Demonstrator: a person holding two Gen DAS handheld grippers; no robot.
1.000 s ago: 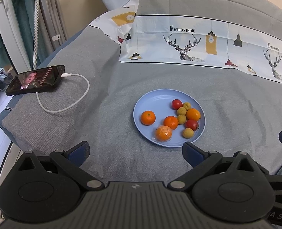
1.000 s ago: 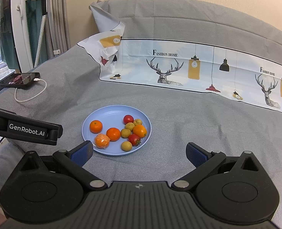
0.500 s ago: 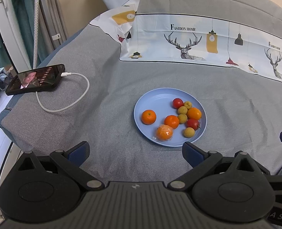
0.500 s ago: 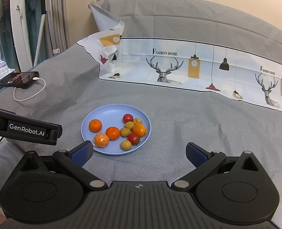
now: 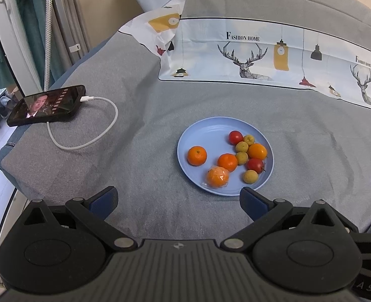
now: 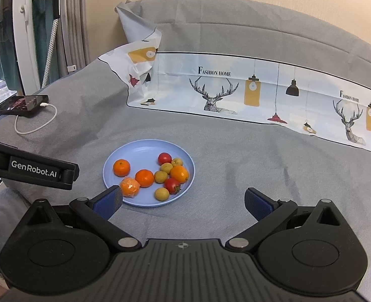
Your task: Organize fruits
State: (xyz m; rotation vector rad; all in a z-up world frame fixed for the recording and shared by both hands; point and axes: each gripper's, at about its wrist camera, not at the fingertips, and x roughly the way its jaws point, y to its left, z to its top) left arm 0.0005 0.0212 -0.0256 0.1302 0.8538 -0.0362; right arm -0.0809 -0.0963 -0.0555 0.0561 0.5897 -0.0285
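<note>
A round blue plate (image 5: pixel 210 130) (image 6: pixel 140 148) lies on the grey bedcover and carries several fruits. Among them are whole oranges (image 5: pixel 197 155) (image 6: pixel 121 167), one orange in clear wrap (image 5: pixel 218 177) (image 6: pixel 129 187), two red tomatoes (image 5: pixel 235 137) (image 6: pixel 164 158) and several small yellow-green fruits (image 5: pixel 250 176) (image 6: pixel 161 193). My left gripper (image 5: pixel 178 200) hovers open just short of the plate's near rim, holding nothing. My right gripper (image 6: pixel 183 202) is also open and empty, with its left finger beside the wrapped orange. The left gripper's body (image 6: pixel 32 170) juts in from the left edge of the right wrist view.
A black phone (image 5: pixel 47 104) (image 6: pixel 22 105) with a lit screen lies far left near the bed's edge, its white cable (image 5: pixel 92 136) looping over the cover. A printed cloth with deer and lamps (image 5: pixel 261 58) (image 6: pixel 235 93) stretches across the back. Curtains and a window frame (image 5: pixel 17 37) stand at left.
Both grippers have drifted slightly toward the plate, so it sits a little nearer and lower in each view. The jaws stay open and the fruits have not moved.
</note>
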